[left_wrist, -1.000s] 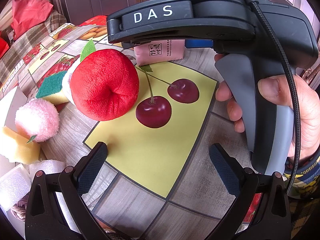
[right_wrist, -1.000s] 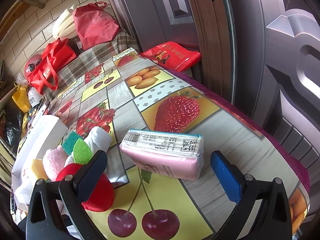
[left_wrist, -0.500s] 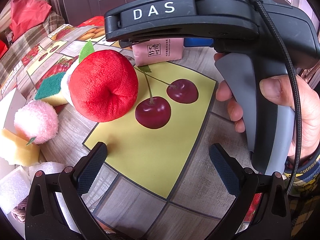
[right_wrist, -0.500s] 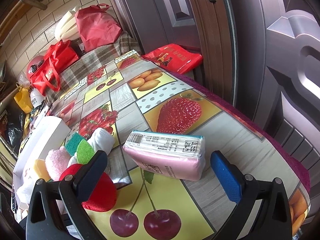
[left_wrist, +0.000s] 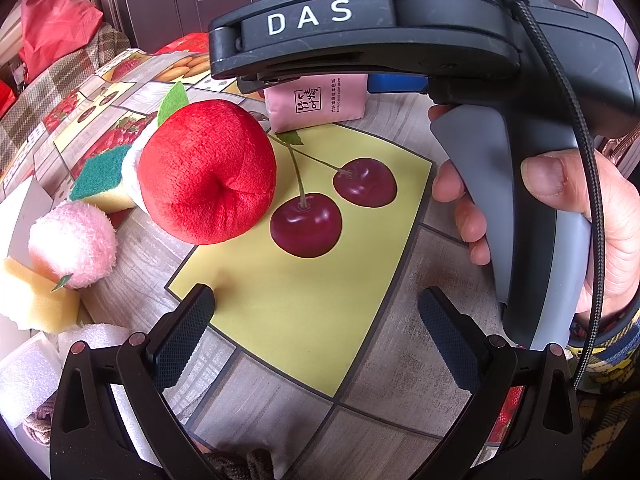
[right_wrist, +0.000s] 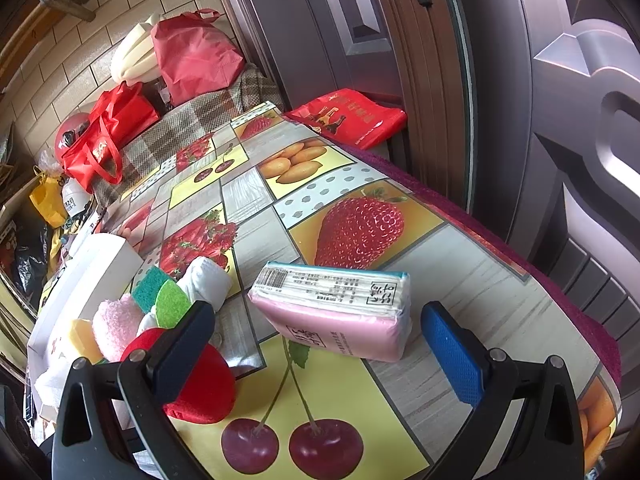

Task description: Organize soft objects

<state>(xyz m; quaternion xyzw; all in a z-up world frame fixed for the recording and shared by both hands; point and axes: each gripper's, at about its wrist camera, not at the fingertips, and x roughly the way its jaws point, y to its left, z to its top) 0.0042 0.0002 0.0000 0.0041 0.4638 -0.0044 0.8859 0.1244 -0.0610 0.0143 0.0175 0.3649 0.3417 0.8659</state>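
On the bench [right_wrist: 472,280], over its fruit-print cloth, I am holding both grippers low with nothing in them. My left gripper [left_wrist: 316,320] is hanging over the yellow cherry panel [left_wrist: 312,304], its jaws spread wide and empty. My right gripper [right_wrist: 318,344] is likewise gaping, its blue pad and dark pad standing on either side of the pink tissue pack [right_wrist: 340,312] without touching it; the pack is lying flat, just ahead of the fingertips, its near corner overlapping the cherry panel's far edge. In the left view my right hand [left_wrist: 600,232] is wrapping the grey handle of that right gripper, and the tissue pack [left_wrist: 316,100] is showing beneath its black body.

Soft things are clustering to the left: a red plush apple [left_wrist: 208,172] with a green felt leaf is resting at the panel's left edge, a rolled white cloth [right_wrist: 208,280] is lying behind it, and a green-topped yellow sponge [left_wrist: 100,184] is sitting just beside the apple. A pink fluffy ball [left_wrist: 74,244] is touching a plain yellow sponge [left_wrist: 36,300]. White foam pieces [left_wrist: 28,372] are lying near my left fingers.

Container: a white box [right_wrist: 80,292] is standing at the bench's left side, beside the cluster; I cannot tell what is inside it.
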